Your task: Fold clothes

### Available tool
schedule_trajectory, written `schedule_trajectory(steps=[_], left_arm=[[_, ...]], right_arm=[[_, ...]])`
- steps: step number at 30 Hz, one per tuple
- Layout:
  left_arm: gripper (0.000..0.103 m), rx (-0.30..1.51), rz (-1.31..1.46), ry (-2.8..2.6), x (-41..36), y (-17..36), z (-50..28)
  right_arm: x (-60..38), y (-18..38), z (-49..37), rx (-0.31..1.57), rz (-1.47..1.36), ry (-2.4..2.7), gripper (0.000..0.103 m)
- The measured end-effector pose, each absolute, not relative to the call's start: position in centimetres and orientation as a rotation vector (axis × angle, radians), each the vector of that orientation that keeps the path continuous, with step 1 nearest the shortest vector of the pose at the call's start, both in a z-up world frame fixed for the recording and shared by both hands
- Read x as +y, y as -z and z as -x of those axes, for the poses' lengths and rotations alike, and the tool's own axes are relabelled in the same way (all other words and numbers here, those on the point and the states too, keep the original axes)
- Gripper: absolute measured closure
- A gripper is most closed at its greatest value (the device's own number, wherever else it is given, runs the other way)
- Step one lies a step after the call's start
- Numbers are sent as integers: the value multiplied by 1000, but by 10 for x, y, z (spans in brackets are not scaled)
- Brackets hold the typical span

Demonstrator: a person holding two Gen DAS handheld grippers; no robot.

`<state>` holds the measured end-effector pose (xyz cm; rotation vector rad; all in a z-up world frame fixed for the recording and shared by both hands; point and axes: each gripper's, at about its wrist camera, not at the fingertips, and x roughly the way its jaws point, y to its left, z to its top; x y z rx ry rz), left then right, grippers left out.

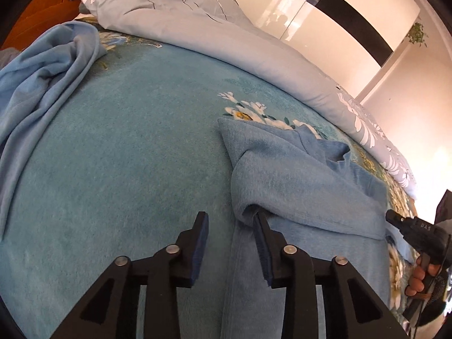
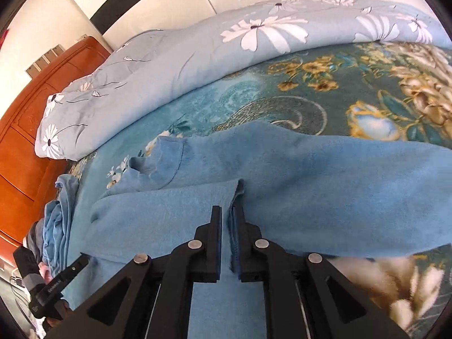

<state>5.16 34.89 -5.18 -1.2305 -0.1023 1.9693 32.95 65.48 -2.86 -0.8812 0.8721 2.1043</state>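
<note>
A blue fleece garment (image 1: 299,186) lies on the teal floral blanket (image 1: 127,155) of a bed. My left gripper (image 1: 230,217) is open, low over the blanket; its right finger (image 1: 261,226) touches the folded left edge of the garment. In the right wrist view the same garment (image 2: 310,183) spreads across the bed. My right gripper (image 2: 227,212) is shut on a folded edge of it, and the cloth runs between the fingers. The left gripper's body (image 2: 60,285) shows at the lower left, the right gripper's body (image 1: 415,228) at the left view's right edge.
A crumpled light blue garment (image 1: 42,84) lies at the left on the blanket, also visible in the right wrist view (image 2: 60,220). A grey-blue flowered duvet (image 1: 197,25) is bunched along the far side. An orange wooden headboard (image 2: 28,147) stands behind.
</note>
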Motion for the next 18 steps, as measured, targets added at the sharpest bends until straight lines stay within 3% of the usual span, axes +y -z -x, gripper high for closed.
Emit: schedule_trajectory(steps=[5,13,18], left_arm=[[49,-221,1181,-2034,320,36,-60],[46,-472,1189,-2050,309,27,-63],[46,-327,1178,-2044,320,18,-64]], right_arm=[[663,14,-406,841,739,-1846,90],[689,35,-465,983,574,-1513,66],[695,40,-476,1024,510,-1392,66]])
